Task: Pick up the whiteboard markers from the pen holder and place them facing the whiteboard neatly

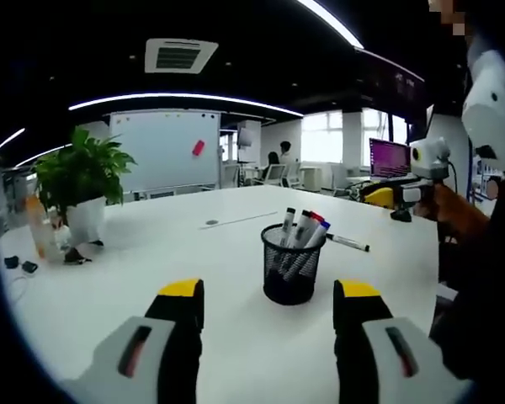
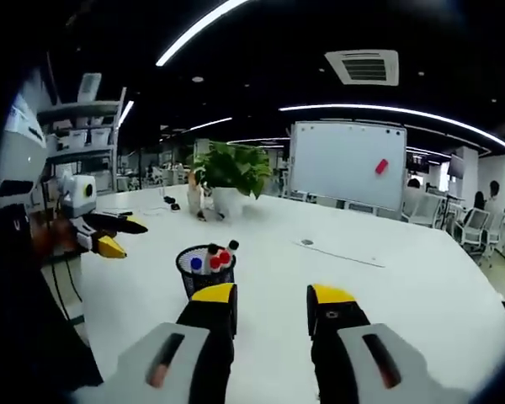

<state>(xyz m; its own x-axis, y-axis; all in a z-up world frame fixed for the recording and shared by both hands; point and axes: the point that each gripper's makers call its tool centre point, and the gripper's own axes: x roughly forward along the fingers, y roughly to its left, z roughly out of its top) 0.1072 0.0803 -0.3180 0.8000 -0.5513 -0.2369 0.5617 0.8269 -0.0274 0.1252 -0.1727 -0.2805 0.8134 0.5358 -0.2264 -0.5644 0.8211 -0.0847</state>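
A black mesh pen holder (image 1: pixel 291 268) stands on the white table (image 1: pixel 151 244), just beyond and between my left gripper's (image 1: pixel 269 291) jaws. Several whiteboard markers (image 1: pixel 304 229) lean upright in it. One more marker (image 1: pixel 348 242) lies flat on the table to its right. The left gripper is open and holds nothing. In the right gripper view the same pen holder (image 2: pixel 204 276) sits beyond the left jaw, with blue, red and black marker caps (image 2: pixel 212 257) showing. My right gripper (image 2: pixel 273 296) is open and empty. The whiteboard (image 1: pixel 164 150) (image 2: pixel 347 164) stands past the table's far edge.
A potted plant (image 1: pixel 82 181) (image 2: pixel 231 172) stands on the table's far corner with a bottle (image 1: pixel 38 227) and small items beside it. A red eraser (image 1: pixel 199 147) sticks on the whiteboard. A lit laptop screen (image 1: pixel 389 156), chairs and seated people lie beyond. Shelving (image 2: pixel 76 126) stands behind.
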